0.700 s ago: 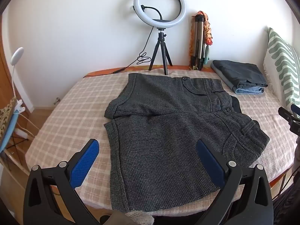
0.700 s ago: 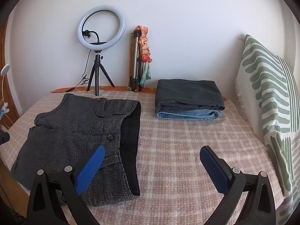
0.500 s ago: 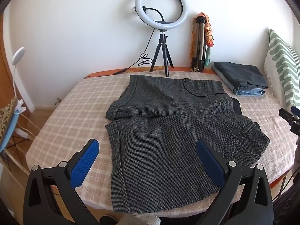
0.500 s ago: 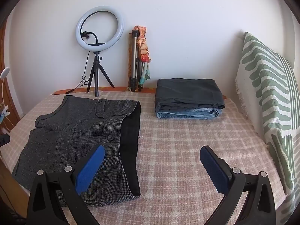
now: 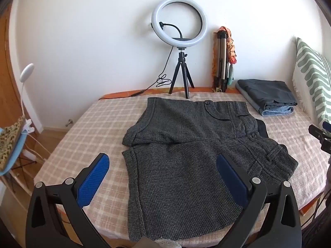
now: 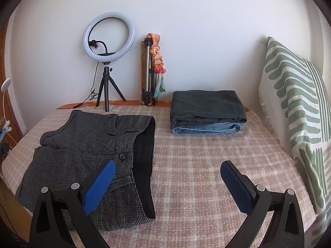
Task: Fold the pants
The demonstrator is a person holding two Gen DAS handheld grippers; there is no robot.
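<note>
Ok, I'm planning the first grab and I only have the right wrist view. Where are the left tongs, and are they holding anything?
Observer: The left tongs are open and hold nothing. They hover over the near leg of the grey shorts.
Operator: Does that leg lie flat over there?
Observer: Mostly flat, with slight ripples. Its cuff side faces left, and its near corner reaches the near edge of the bed.
</note>
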